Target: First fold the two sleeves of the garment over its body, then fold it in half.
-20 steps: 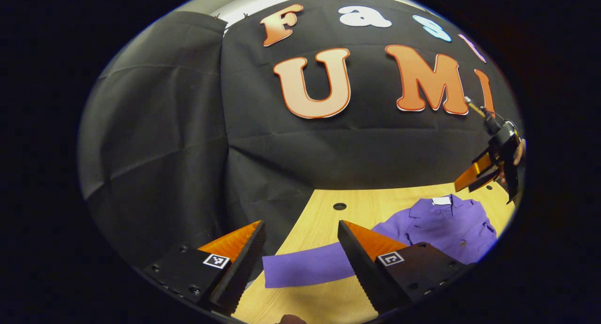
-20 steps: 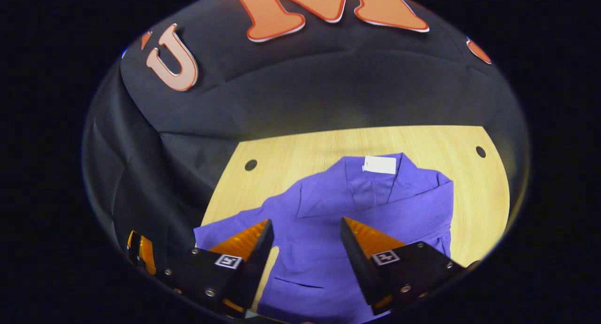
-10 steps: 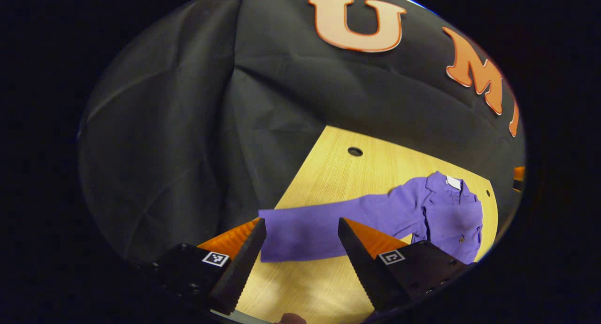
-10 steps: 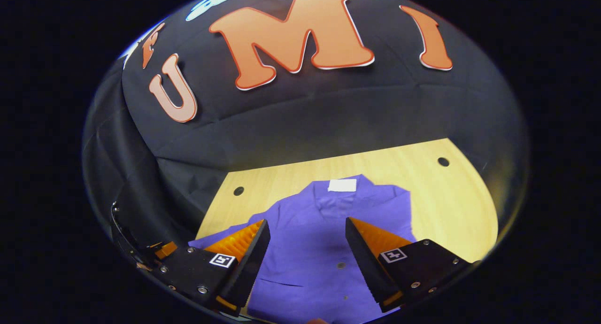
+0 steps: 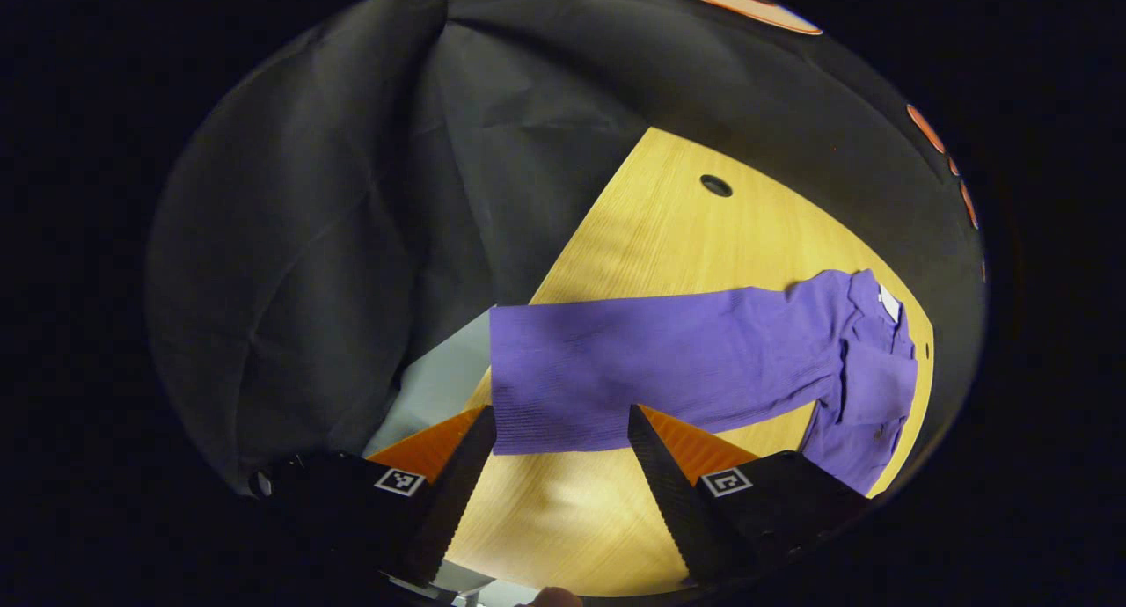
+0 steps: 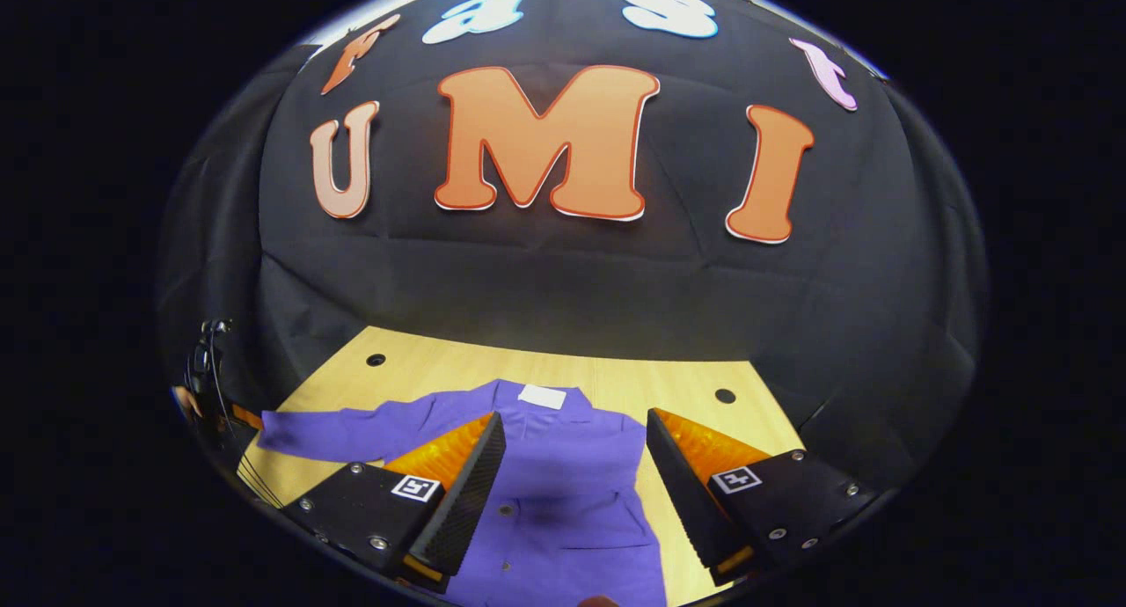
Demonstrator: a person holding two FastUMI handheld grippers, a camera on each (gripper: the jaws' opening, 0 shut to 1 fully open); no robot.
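A purple button-up garment [image 6: 563, 493] lies flat on the wooden table [image 6: 686, 387], collar with a white tag [image 6: 542, 397] toward the wall. One long sleeve [image 5: 651, 369] stretches out across the table to its edge. My left gripper [image 5: 563, 449] is open and hovers just above the cuff end of that sleeve [image 5: 528, 413], nothing between its fingers. My right gripper [image 6: 572, 466] is open above the garment's body, apart from the cloth. The left gripper [image 6: 215, 409] and the hand holding it show at the far left of the right gripper view.
The table [image 5: 669, 229] has round holes [image 5: 715, 186] near its back corners [image 6: 725, 396]. Black cloth walls close in behind and to the left. The table's left edge lies right by the sleeve cuff, with grey floor [image 5: 431, 387] below.
The left gripper has dropped and tilted down toward the sleeve's cuff end. The right gripper has drawn back and risen, so more of the wall shows.
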